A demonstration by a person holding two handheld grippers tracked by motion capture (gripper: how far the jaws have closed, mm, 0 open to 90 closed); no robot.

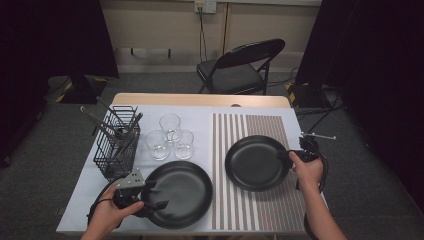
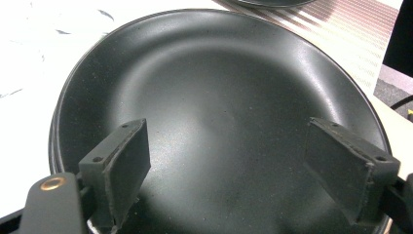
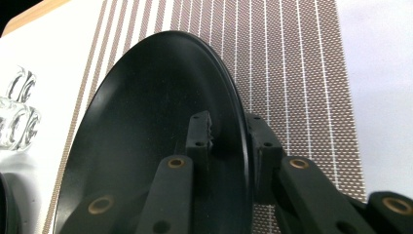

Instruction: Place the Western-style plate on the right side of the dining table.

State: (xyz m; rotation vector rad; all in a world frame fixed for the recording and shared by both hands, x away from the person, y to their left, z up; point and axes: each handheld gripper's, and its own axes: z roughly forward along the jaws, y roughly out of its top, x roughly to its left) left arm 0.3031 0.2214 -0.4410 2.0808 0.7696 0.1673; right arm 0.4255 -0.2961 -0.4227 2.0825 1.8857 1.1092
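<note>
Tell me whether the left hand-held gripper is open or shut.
Open. In the left gripper view, the left hand-held gripper has its jaws spread wide above the plate, with nothing between them.

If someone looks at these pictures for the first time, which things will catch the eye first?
Two black plates stand out: the right plate lies on the striped mat, and the right gripper straddles its rim, one jaw on each side. The left plate sits at the near left, with the left gripper open over it. Behind it stand three glasses and a wire basket of utensils.
</note>
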